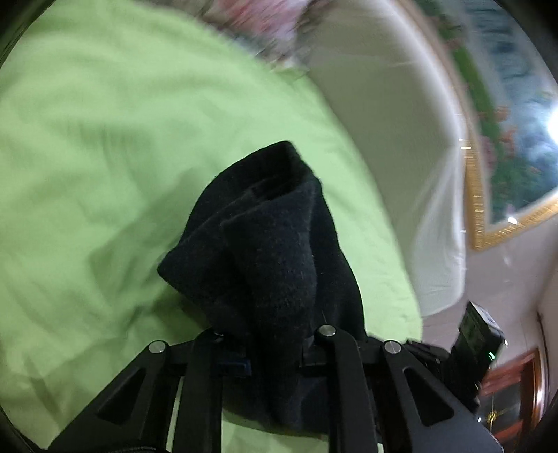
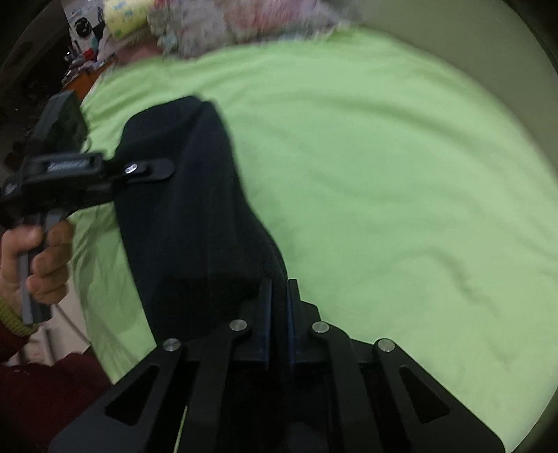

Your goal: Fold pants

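The black pants (image 1: 265, 244) hang bunched over my left gripper (image 1: 275, 343), which is shut on them; its fingertips are hidden under the cloth. In the right wrist view the pants (image 2: 188, 216) stretch as a dark band above the green bed. My right gripper (image 2: 279, 296) is shut on one end of them. The left gripper (image 2: 153, 169) shows there at the left, held by a hand, clamped on the other end of the pants.
A light green sheet (image 1: 104, 174) covers the bed (image 2: 383, 191). A floral blanket (image 2: 244, 21) lies at the far edge. A white headboard (image 1: 383, 122) and a gold-framed picture (image 1: 516, 146) stand to the right. Cluttered shelves (image 2: 83, 45) are at the far left.
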